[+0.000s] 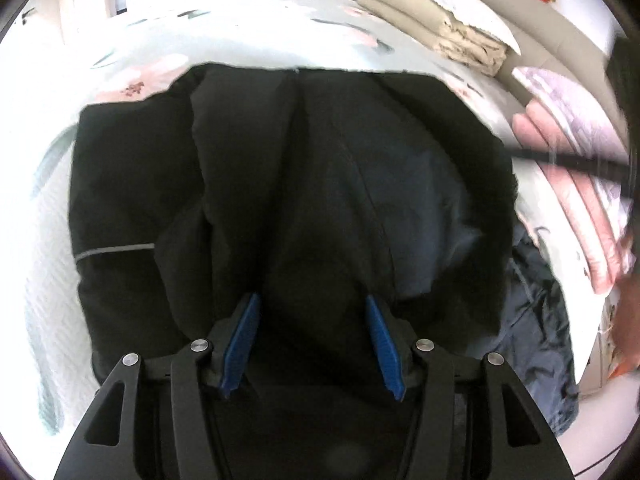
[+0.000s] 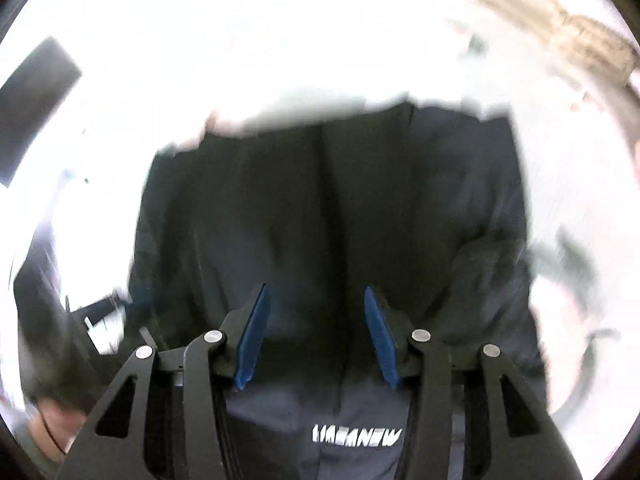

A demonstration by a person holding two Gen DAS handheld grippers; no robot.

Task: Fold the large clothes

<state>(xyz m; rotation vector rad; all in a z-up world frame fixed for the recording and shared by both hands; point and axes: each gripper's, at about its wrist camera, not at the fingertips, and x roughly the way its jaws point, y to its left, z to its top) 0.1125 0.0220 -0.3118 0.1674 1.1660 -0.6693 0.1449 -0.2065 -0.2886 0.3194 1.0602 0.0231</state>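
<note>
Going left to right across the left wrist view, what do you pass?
Pale bedspread → black jacket → dark blue garment → pink folded bedding.

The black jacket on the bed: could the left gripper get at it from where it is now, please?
Probably yes: the left gripper is open right above the black jacket, and nothing shows between its fingers and the fabric.

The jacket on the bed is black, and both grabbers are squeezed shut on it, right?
Not quite. The jacket is black and lies on the bed, but both grabbers are open. The left wrist view shows the left gripper with a wide gap between its blue fingers, and the right wrist view shows the same for the right gripper.
</note>
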